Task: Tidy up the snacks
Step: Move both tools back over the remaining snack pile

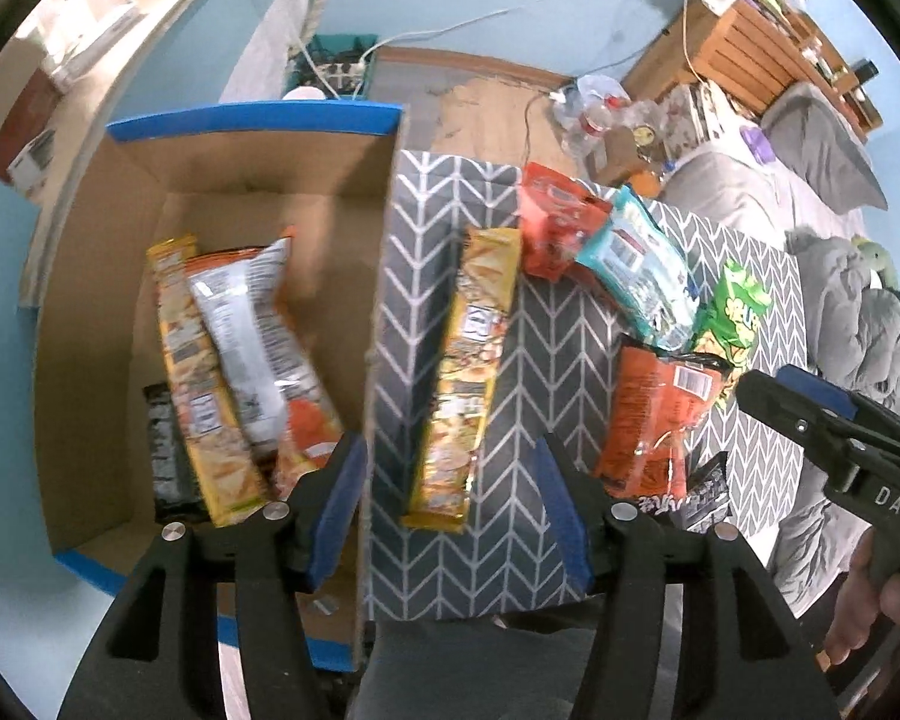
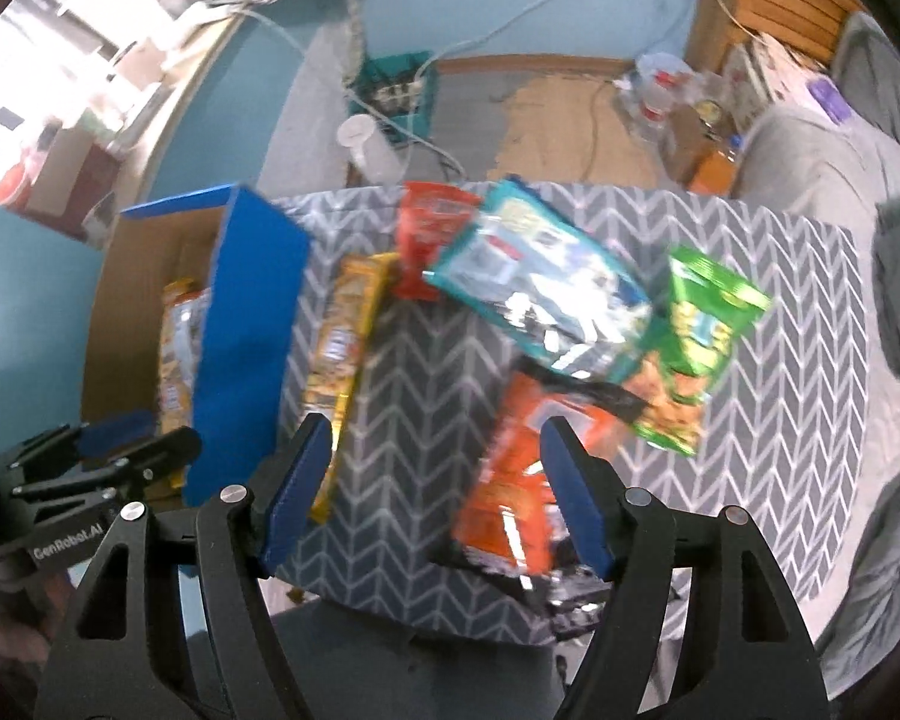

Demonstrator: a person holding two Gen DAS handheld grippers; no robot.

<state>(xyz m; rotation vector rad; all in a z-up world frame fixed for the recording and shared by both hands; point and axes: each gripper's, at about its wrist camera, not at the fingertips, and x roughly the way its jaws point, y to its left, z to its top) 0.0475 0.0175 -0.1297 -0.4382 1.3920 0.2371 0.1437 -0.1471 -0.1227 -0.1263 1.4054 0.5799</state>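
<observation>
A cardboard box [image 1: 120,276] with blue-taped edges stands left of the table and holds a yellow snack pack [image 1: 201,384], an orange-and-white chip bag [image 1: 258,336] and a dark bar [image 1: 162,450]. On the grey chevron cloth [image 1: 540,372] lie a long yellow pack [image 1: 468,372], a red bag [image 1: 558,228], a teal bag [image 1: 642,276], a green bag [image 1: 732,312], an orange bag [image 1: 654,420] and a black pack [image 1: 702,498]. My left gripper [image 1: 450,516] is open and empty above the box wall and the yellow pack. My right gripper [image 2: 435,492] is open and empty above the cloth, beside the orange bag [image 2: 516,492].
The right gripper's body shows at the right edge of the left wrist view [image 1: 840,438]. A bed with grey bedding [image 1: 810,192] lies beyond the table. Bottles and clutter [image 1: 600,114], a wooden shelf [image 1: 750,36] and cables sit on the floor behind.
</observation>
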